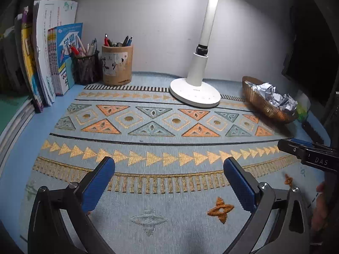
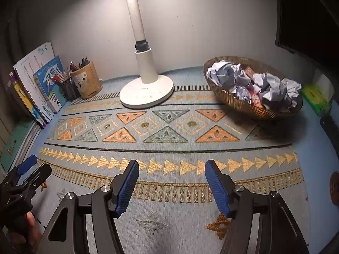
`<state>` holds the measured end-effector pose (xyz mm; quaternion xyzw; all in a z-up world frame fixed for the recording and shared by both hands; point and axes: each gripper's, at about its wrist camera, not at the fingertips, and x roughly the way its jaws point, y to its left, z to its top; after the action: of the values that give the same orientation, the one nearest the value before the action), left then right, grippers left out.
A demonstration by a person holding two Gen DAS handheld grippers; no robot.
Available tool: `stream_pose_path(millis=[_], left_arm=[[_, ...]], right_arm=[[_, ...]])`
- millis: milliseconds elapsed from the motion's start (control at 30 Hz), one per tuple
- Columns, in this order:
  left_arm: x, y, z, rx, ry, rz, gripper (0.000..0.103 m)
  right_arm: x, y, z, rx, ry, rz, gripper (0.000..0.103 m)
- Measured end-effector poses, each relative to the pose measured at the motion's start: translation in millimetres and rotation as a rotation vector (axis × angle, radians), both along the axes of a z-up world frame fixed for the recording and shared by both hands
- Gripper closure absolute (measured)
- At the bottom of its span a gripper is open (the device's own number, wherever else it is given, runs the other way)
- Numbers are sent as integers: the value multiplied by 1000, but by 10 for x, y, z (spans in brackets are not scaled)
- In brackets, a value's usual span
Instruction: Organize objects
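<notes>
Both grippers, left gripper [image 1: 169, 166] & right gripper [image 2: 172, 170], hang open, empty, above the mat [image 1: 148, 148]. No loose items visible; judged near-done, so withdraw w/o brushing basket [image 2: 243, 103].

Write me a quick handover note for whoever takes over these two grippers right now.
Left gripper: open, holding nothing, above the mat.
Right gripper: open, holding nothing.
Crumpled paper fills the wicker basket, right of the lamp.
Pens stand in the bamboo cup and mesh cup, beside the books.
Nothing loose shows on the mat; what remains is unclear.
</notes>
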<state>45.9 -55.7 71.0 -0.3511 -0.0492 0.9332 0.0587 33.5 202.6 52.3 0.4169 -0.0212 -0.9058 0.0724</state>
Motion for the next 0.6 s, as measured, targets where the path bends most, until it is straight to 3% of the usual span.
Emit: stream_pose_path(millis=[300, 600], left_arm=[[-166, -61, -269, 8, -46, 84, 1], [-202, 44, -348, -59, -86, 83, 1]], right_arm=[[-104, -27, -500, 24, -43, 2, 40], [-130, -17, -545, 33, -43, -17, 40]])
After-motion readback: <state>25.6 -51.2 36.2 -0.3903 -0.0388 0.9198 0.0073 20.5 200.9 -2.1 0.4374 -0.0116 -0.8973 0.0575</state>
